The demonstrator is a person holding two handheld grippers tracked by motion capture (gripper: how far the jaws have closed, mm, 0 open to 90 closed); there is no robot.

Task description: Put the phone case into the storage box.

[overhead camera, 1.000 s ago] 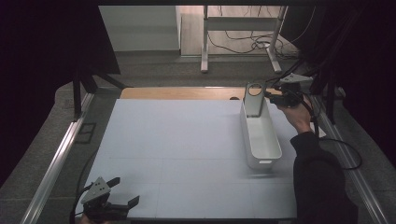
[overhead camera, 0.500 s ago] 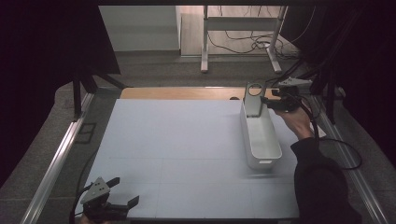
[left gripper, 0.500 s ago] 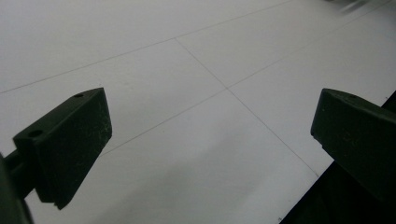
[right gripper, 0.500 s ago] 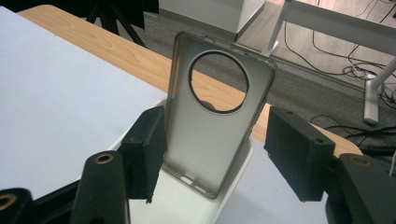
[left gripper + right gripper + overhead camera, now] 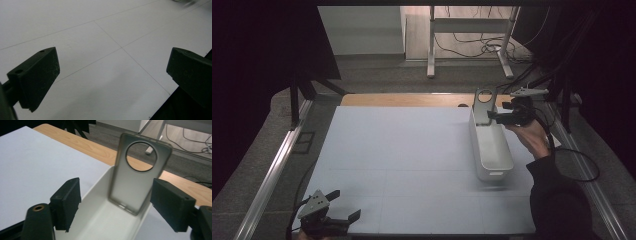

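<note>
A translucent grey phone case (image 5: 484, 104) with a round camera hole stands upright against the far end wall of a long white bin (image 5: 504, 161). In the right gripper view the case (image 5: 138, 178) rises between the two jaws, which stand wide apart and clear of it. My right gripper (image 5: 493, 117) is open at the bin's far right end, held by a hand in a dark sleeve. Down at the table's near left corner my left gripper (image 5: 346, 203) is open above the bare white surface, with nothing between its jaws (image 5: 112, 60).
The white table top (image 5: 402, 155) ends at a wooden strip (image 5: 407, 100) along the far edge. Metal rails run down both sides. Beyond the table stand a frame's legs and loose cables (image 5: 472, 45) on the floor. A cable trails from the right gripper.
My right gripper has dropped slightly and come in closer to the phone case at the bin's far end. The left gripper has stayed put.
</note>
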